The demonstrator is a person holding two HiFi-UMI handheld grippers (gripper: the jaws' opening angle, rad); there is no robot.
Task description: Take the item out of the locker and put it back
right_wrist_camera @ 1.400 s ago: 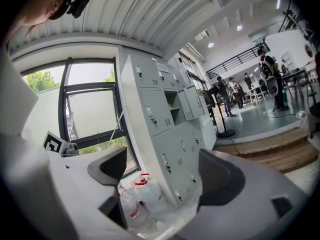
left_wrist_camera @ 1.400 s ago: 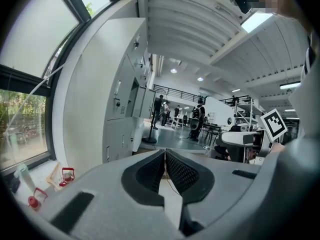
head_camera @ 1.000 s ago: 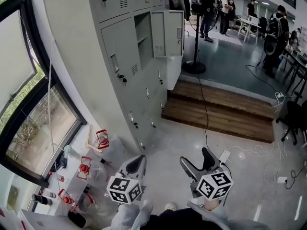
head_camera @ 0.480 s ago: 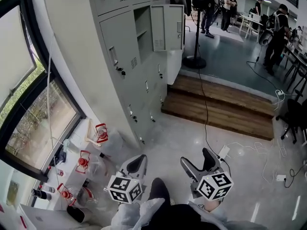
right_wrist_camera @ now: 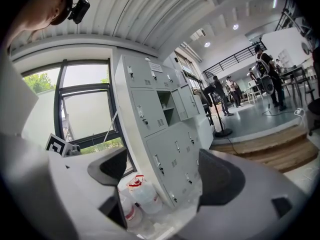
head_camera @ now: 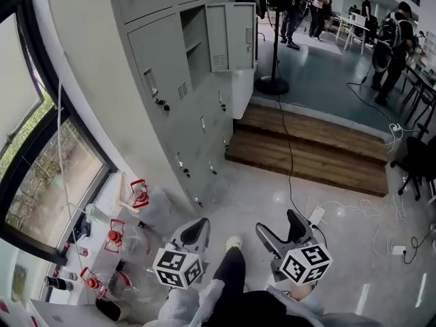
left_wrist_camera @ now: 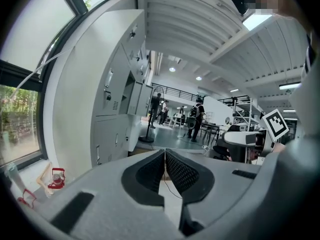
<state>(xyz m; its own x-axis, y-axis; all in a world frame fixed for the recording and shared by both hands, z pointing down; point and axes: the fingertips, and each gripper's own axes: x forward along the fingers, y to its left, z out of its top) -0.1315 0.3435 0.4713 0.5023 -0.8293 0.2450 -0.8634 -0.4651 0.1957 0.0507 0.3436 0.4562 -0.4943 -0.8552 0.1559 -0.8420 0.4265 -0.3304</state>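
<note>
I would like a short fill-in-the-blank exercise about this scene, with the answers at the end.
The jaws of the left gripper are ____.
The jaws of the right gripper are ____, with nothing between them.
The jugs beside the lockers have ____ caps.
The step past the lockers is made of ____.
Answers: shut; open; red; wood.

Seen from head height, looking steeply down, the left gripper [head_camera: 193,233] and right gripper [head_camera: 283,230] sit close below, with the tall grey metal locker bank [head_camera: 163,73] beyond. The left gripper view looks low along the locker fronts into the grey-floored hall [left_wrist_camera: 172,140]. The right gripper view faces their doors from low. All three share the lockers.
</note>
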